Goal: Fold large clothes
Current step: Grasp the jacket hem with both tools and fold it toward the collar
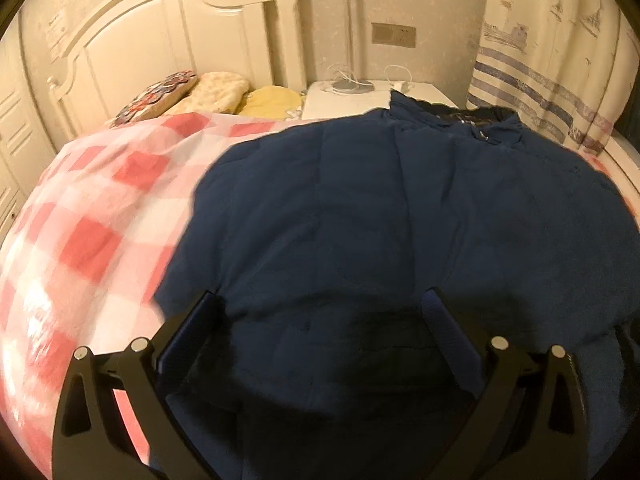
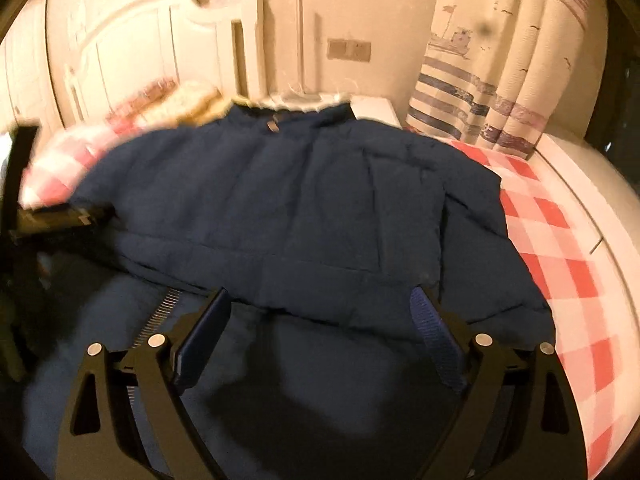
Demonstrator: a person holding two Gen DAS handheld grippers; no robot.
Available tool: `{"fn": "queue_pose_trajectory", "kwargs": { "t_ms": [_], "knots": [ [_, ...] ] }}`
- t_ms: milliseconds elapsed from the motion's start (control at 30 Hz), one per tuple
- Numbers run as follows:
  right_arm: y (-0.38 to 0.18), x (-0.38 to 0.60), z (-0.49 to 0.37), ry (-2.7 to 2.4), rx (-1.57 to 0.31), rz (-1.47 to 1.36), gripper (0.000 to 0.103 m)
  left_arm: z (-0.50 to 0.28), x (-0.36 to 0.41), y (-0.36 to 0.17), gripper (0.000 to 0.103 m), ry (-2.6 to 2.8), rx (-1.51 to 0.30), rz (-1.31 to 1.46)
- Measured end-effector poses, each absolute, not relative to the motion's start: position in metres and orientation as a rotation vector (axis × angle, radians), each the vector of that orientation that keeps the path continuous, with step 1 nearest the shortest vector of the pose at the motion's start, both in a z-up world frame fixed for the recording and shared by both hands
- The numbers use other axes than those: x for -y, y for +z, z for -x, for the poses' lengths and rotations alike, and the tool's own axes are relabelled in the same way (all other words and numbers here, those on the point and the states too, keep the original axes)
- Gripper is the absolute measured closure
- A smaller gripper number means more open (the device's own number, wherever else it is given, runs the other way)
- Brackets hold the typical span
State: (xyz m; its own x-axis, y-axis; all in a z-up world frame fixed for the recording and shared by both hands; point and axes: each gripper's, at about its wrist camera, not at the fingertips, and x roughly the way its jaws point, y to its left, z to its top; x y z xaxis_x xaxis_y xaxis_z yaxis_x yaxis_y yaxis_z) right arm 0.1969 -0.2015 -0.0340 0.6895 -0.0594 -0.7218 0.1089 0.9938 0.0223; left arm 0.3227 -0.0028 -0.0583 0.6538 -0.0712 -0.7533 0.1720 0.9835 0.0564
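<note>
Left wrist view: left hand-held gripper, fingers spread wide, nothing between them, hovering low over the near part of the jacket.
Right wrist view: right hand-held gripper, fingers likewise spread and empty, over the jacket's near hem.
Item: navy padded jacket, large, quilted, lying on the bed with its collar toward the nightstand.
Support: bed covered by a red-and-white checked sheet; the jacket lies across it, sheet showing on both sides.
Fold state: in the right wrist view a layer of the jacket lies doubled over the body, its edge crossing just ahead of the fingers; a zipper strip shows on the lower layer at left.
Progress, judged: a first fold appears made; sleeves are not clearly visible, so whether they are tucked cannot be told. Further folding into a compact bundle seems to be left.
Surroundings: headboard, pillows, white nightstand, striped curtain.
</note>
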Motion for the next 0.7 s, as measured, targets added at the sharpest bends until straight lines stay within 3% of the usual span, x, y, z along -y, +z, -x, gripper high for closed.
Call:
{"fn": "queue_pose_trajectory", "kwargs": {
  "t_ms": [133, 233, 300, 467, 600, 700],
  "knots": [
    [-0.023, 0.189, -0.174, -0.047, -0.788, -0.007, 0.016, -0.280, -0.007, -0.043, 0.002, -0.266, -0.825, 0.000],
    [-0.056, 0.182, -0.174, -0.035, -0.914, 0.066, 0.016, -0.260, 0.008, -0.060, 0.002, -0.295, -0.860, -0.089],
    [-0.064, 0.186, -0.175, -0.024, -0.935, 0.039, 0.016, -0.263, 0.018, -0.088, 0.002, -0.291, -0.943, -0.154],
    [-0.061, 0.189, -0.170, -0.020, -0.954, 0.020, 0.015, -0.272, 0.013, -0.088, 0.002, -0.249, -0.953, -0.139],
    [-0.042, 0.212, -0.139, -0.059, -0.890, 0.000, 0.015, -0.253, -0.011, -0.074, 0.002, -0.186, -0.862, -0.197],
    [-0.055, 0.242, -0.128, -0.134, -0.928, -0.018, 0.015, -0.256, -0.031, -0.090, 0.002, -0.144, -0.923, -0.195]
  ]
}}
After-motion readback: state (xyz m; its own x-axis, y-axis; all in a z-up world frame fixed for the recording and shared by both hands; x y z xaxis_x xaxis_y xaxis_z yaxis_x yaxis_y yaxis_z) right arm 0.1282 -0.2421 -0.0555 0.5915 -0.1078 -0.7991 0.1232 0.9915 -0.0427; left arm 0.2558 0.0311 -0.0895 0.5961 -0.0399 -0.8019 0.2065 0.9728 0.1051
